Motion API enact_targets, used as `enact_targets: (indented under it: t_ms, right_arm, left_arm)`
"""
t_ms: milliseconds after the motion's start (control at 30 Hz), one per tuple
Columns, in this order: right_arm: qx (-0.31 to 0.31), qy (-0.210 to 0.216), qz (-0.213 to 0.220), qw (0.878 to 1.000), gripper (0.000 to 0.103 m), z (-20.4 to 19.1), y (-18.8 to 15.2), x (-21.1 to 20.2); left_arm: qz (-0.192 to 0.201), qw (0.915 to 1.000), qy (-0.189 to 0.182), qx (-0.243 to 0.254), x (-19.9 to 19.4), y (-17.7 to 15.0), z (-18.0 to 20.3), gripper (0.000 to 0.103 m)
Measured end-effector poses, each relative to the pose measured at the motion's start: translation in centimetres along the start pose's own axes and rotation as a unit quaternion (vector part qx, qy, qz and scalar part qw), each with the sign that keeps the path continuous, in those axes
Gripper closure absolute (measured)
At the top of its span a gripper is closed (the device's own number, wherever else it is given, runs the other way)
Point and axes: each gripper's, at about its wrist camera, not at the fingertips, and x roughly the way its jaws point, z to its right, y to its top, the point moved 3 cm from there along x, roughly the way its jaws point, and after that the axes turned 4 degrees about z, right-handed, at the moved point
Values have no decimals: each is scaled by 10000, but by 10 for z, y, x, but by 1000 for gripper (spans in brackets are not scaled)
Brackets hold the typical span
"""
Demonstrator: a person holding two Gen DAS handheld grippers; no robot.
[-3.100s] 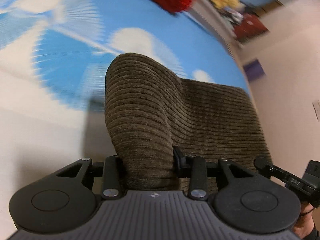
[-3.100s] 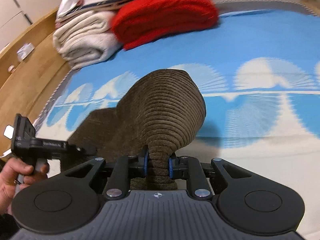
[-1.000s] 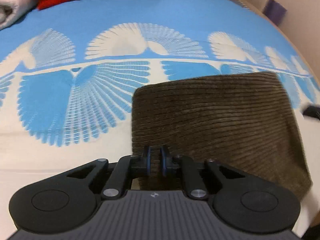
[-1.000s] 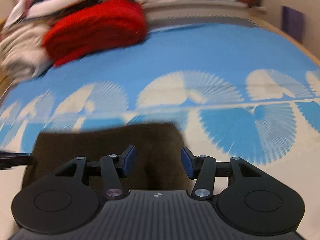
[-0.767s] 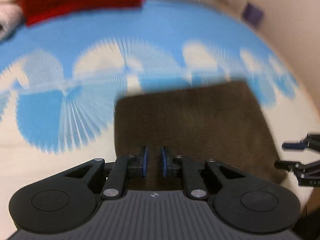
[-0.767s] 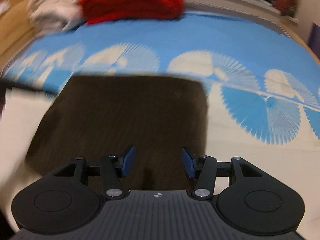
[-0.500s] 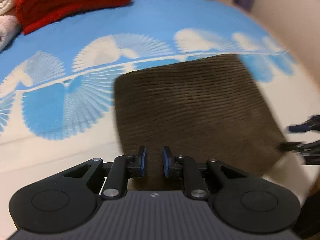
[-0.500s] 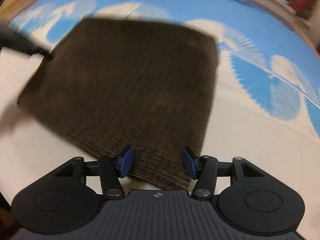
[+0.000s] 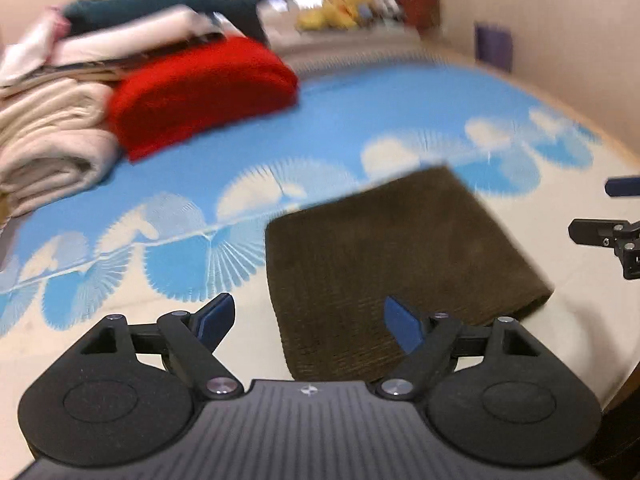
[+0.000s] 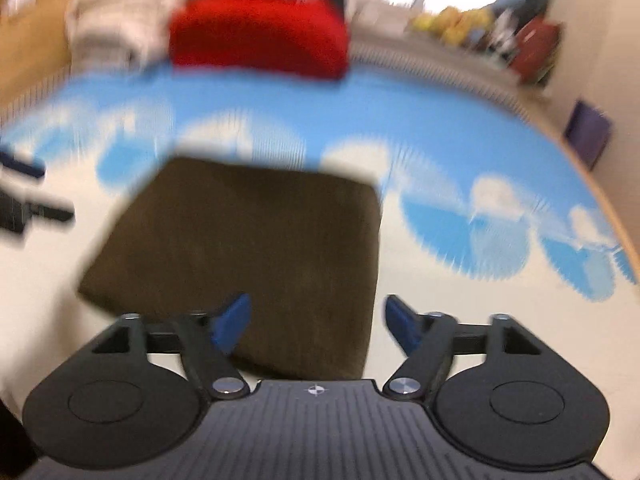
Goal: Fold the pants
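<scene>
The brown corduroy pants (image 9: pixel 392 256) lie folded into a flat square on the blue-and-cream patterned bedspread (image 9: pixel 360 120). My left gripper (image 9: pixel 310 316) hovers above the near left corner of the fold, its jaws opening wide with nothing between the pads. In the right wrist view the same folded pants (image 10: pixel 256 248) lie below my right gripper (image 10: pixel 318 318), whose jaws are also opening and hold nothing. The right gripper (image 9: pixel 616 216) shows at the right edge of the left wrist view; the left gripper (image 10: pixel 24 192) shows at the left edge of the right wrist view.
A folded red knit (image 9: pixel 200 92) and a stack of cream and white folded laundry (image 9: pixel 44 140) sit at the far left of the bed. Yellow soft toys (image 9: pixel 336 8) and clutter line the far end. A wall (image 9: pixel 560 40) runs along the right side.
Both grippers let go of the pants, pulled back and rose. The left jaws went from nearly shut to wide; the right jaws widened too. The pants lie flat where they were folded.
</scene>
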Motion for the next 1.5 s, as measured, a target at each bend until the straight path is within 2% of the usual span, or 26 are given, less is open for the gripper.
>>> enact_targets:
  t_ms: [67, 100, 167, 200, 300, 400, 467, 567, 700, 1033, 1500]
  right_arm:
    - [300, -9, 467, 9985, 2, 0, -2, -28]
    - [410, -28, 612, 9973, 1, 3, -5, -36]
    - [597, -66, 764, 9953, 1, 3, -24, -49]
    - [746, -123, 740, 9944, 1, 4, -36, -52]
    - [1193, -267, 311, 9920, 1, 2, -53, -43]
    - [1061, -501, 222, 9928, 1, 1, -70, -37]
    - [976, -520, 156, 9937, 1, 0, -80, -34]
    - [1062, -545, 100, 9928, 1, 4, -80, -30]
    - [1332, -492, 26, 9899, 1, 9, -81, -25]
    - [1451, -405, 46, 9886, 1, 9, -77, -21]
    - [1155, -369, 113, 9926, 1, -5, -72, -19]
  left_arm:
    - [78, 9992, 58, -378, -23, -10, 7, 8]
    - [83, 9978, 66, -651, -30, -18, 12, 2]
    - [-62, 9950, -117, -993, -42, -32, 23, 0]
    - [-222, 9941, -138, -1057, -43, -39, 31, 0]
    - [-604, 9908, 214, -1194, -37, -52, 35, 0]
    - [-691, 9880, 345, -1341, -27, -51, 31, 0]
    - [-786, 9852, 455, -1452, -17, -51, 29, 0]
    - [-985, 9800, 423, -1675, -9, -53, 22, 0]
    - [-957, 9810, 451, -1625, -6, -55, 26, 0]
    - [-900, 9833, 477, -1508, -3, -56, 29, 0]
    - [-931, 9827, 425, -1542, -2, -57, 28, 0]
